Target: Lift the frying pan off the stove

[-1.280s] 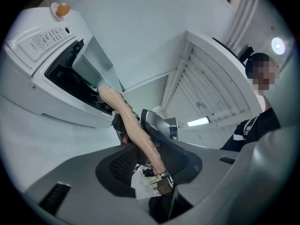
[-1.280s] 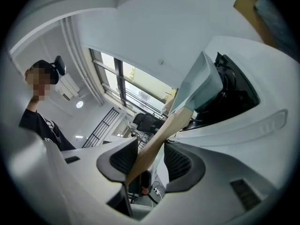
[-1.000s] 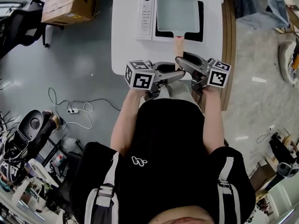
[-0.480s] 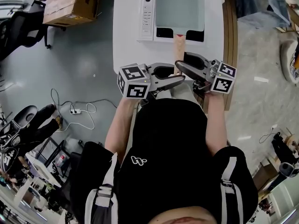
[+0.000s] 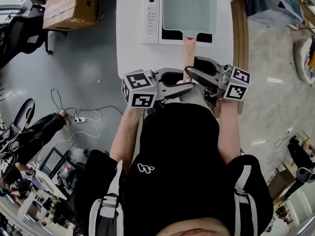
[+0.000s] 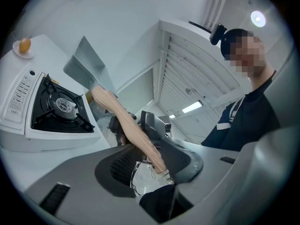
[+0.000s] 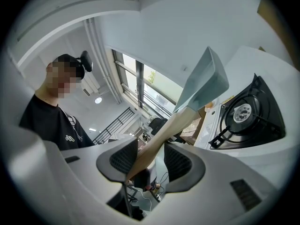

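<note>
Left tool (image 5: 186,82) and right tool (image 5: 191,67) clamped on handle (image 5: 188,48), frying pan (image 5: 189,9) higher above stove (image 5: 151,16) than before.

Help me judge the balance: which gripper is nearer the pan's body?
Right. The right gripper clamps the handle closer to the pan; the left gripper holds the handle's end, behind it.

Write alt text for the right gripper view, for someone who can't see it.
The right gripper clamps its two jaws on the wooden handle of a pale square frying pan, held tilted in the air, clear of the stove. The black burner sits bare at lower right, and a person in a black shirt stands at left.
</note>
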The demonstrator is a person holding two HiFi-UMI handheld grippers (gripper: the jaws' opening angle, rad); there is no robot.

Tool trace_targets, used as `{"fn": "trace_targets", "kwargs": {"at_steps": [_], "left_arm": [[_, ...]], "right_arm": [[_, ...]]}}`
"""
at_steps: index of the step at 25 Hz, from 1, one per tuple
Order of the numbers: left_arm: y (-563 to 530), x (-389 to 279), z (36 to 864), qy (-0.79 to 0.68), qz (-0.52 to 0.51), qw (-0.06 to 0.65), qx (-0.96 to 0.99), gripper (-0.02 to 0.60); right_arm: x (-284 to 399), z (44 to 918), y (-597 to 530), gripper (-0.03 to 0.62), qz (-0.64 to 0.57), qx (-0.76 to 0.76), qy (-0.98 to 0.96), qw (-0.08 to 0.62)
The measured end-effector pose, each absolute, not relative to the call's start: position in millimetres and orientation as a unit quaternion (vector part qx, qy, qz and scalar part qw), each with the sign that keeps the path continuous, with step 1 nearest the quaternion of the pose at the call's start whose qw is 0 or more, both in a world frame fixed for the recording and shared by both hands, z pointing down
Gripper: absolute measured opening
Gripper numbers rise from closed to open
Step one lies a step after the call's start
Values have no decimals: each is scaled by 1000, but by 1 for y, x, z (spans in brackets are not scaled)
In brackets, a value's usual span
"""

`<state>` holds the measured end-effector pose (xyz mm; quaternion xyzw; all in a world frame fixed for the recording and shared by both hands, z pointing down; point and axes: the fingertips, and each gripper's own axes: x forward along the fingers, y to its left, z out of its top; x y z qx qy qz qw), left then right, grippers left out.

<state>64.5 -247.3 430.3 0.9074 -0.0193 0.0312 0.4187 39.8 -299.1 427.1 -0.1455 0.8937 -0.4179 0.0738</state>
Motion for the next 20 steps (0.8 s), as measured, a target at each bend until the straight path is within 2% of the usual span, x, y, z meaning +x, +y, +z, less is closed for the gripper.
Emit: {"fn": "trace_targets", "kwargs": {"at_steps": [20], "left_arm": [[-251, 69, 427, -15, 33, 415, 909, 164]], "right_arm": [[44, 423, -303, 183, -413, -149, 895, 75]]}}
